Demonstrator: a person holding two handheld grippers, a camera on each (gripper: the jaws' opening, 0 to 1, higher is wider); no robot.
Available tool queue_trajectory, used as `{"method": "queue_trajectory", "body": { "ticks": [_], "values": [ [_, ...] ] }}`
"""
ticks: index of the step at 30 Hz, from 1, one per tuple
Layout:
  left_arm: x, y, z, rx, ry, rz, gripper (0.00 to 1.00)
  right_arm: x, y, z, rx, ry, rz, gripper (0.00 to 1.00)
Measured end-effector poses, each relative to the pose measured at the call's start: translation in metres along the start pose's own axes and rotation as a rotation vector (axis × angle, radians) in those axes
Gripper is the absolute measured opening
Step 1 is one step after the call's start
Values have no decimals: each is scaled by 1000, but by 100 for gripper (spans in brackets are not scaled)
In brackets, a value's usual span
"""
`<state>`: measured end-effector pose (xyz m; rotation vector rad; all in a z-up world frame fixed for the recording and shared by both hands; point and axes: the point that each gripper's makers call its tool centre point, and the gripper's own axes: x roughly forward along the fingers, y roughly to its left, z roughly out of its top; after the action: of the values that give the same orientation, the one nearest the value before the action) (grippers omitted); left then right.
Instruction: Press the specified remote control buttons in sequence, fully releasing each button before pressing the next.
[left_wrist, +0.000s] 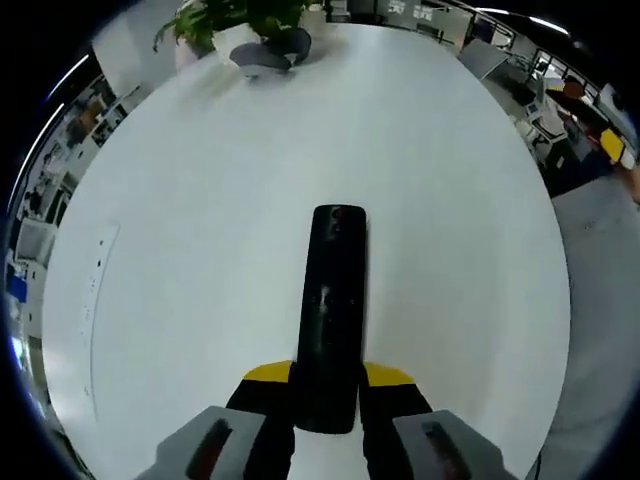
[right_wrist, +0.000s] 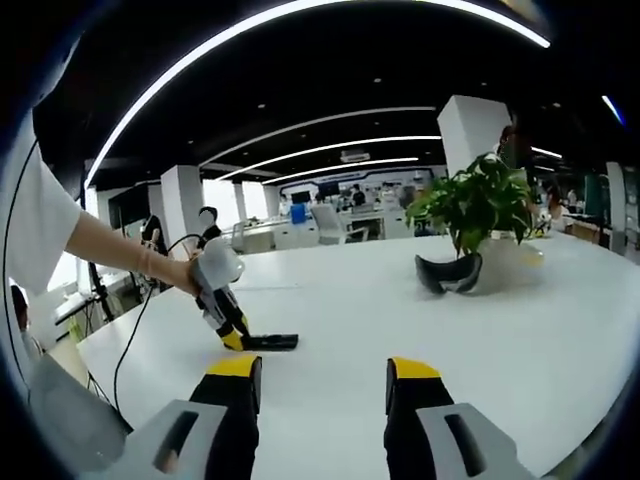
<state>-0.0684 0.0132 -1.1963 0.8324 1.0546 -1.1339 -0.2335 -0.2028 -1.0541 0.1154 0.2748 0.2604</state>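
Remote control (left_wrist: 329, 318) looks light, stiff and smooth, likely to skid on the white table (left_wrist: 200, 250) unless pinned by its near end, where the left gripper (left_wrist: 327, 385) pinches it. Slim and black, it stretches straight ahead of those jaws, buttons barely discernible. Right gripper (right_wrist: 324, 382) hangs spread and empty, well back from it

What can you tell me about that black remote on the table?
The remote is a long, slim black bar, plastic by its look, with a small reddish button near its far end. It lies flat on the white table. The left tongs, yellow-tipped, are shut on its near end. In the right gripper view it shows from the side, thin and level.
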Motion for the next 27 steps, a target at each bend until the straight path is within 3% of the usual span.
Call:
{"method": "queue_trajectory", "body": {
  "ticks": [27],
  "values": [
    [-3, -53, -8, 63, 9, -14, 23, 0, 0, -7, -22, 33, 2, 47]
  ]
}}
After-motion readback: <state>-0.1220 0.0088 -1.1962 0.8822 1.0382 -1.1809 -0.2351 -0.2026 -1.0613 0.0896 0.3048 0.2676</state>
